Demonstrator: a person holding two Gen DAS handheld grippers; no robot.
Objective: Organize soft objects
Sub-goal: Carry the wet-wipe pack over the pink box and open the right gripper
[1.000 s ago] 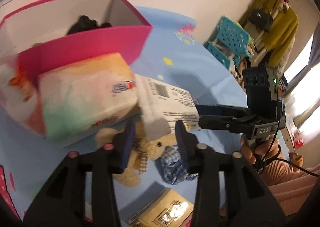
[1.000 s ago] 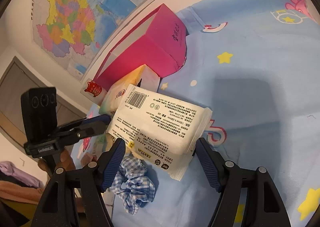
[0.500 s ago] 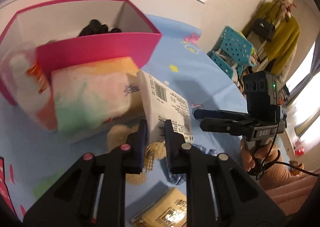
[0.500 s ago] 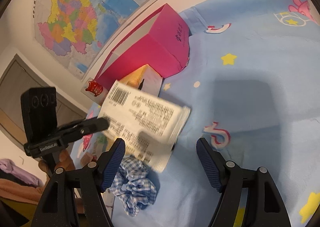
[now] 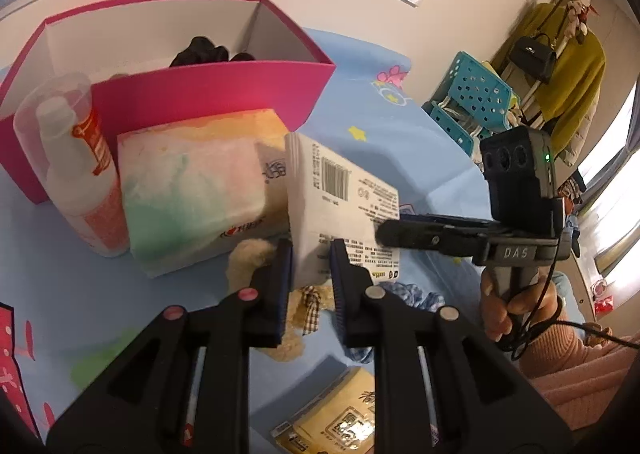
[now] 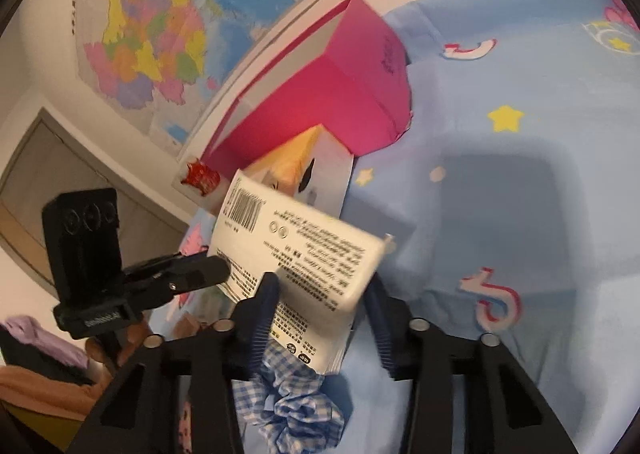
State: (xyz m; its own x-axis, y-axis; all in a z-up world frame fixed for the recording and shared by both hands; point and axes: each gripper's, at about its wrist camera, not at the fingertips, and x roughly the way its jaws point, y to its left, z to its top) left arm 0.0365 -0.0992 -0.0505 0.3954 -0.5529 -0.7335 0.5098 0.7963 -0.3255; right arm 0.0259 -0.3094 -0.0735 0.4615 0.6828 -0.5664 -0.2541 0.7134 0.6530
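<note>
Everything here is placed against the open pink cardboard box (image 5: pixel 208 93), which stands at the back of the surface (image 5: pixel 380 133), itself covered in a light-blue cloth printed with stars. A dark, crumpled soft thing (image 5: pixel 204 51) lies inside the box.

At the box's left front corner a clear plastic bottle with a red-orange label (image 5: pixel 76 173) stands upright. Just right of it, against the box's front wall, lies a soft tissue pack with a pastel green, pink and orange wrapper (image 5: pixel 192 189).

In front of the box's right front corner, a white tissue pack with a barcode and small black print (image 5: pixel 340 197) is held up off the cloth, tilted on edge. The left tongs (image 5: pixel 311 254) are clamped shut on its lower edge, one pad on each face. Under them, further out from the box, lie a beige plush bear (image 5: pixel 252 254) and a blue-and-white checked scrunchie (image 6: pixel 296 402). A flat yellow packet (image 5: pixel 344 414) sits nearest the camera.

The right tongs (image 6: pixel 322 290) come in from the side away from the box, gripped by a hand (image 5: pixel 516 306) in a pink ribbed sleeve. Their jaws have just been closing, and the lower right end of the white pack sits between them. The jaws stand partly apart, and I cannot tell whether the pads press on the wrapper.
</note>
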